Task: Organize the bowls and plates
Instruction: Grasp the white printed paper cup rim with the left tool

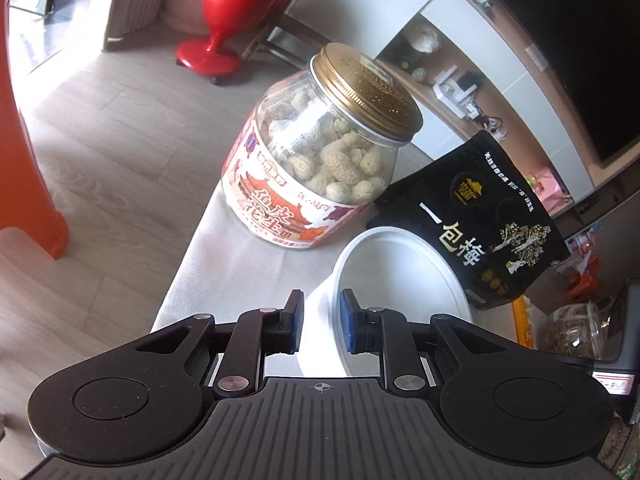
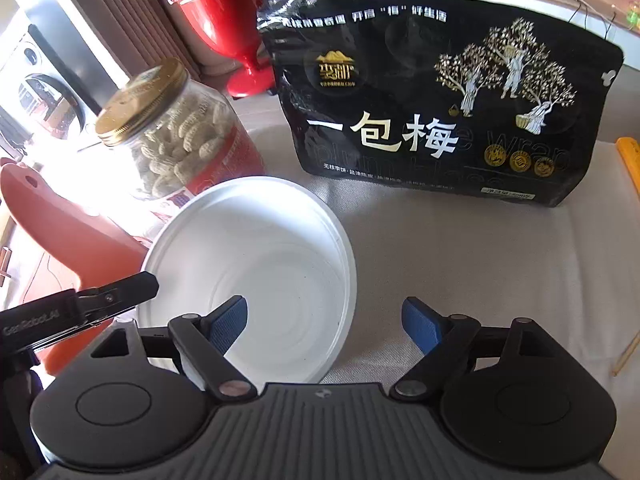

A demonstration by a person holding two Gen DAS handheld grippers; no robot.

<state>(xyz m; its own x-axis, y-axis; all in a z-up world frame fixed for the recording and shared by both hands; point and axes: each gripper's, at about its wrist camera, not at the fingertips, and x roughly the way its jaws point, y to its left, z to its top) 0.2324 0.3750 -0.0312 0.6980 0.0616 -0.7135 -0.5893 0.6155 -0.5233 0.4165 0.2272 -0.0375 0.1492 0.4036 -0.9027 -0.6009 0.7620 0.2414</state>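
A white plastic bowl (image 1: 400,280) stands on the grey tablecloth, a little tilted. My left gripper (image 1: 322,320) is shut on its near wall, one blue pad inside the rim and one outside. In the right wrist view the same bowl (image 2: 248,264) lies below and to the left, and the left gripper (image 2: 136,286) grips its left rim. My right gripper (image 2: 325,324) is open wide. Its left finger hangs over the bowl's inside, its right finger over the cloth, and the bowl's right rim runs between them untouched.
A peanut jar (image 1: 316,160) with a gold lid stands just behind the bowl, beside a black snack bag (image 2: 440,96). The table's left edge (image 1: 188,248) drops to a wooden floor with a red vase (image 1: 228,12) and an orange stool (image 1: 24,160). A yellow strip (image 2: 630,160) lies far right.
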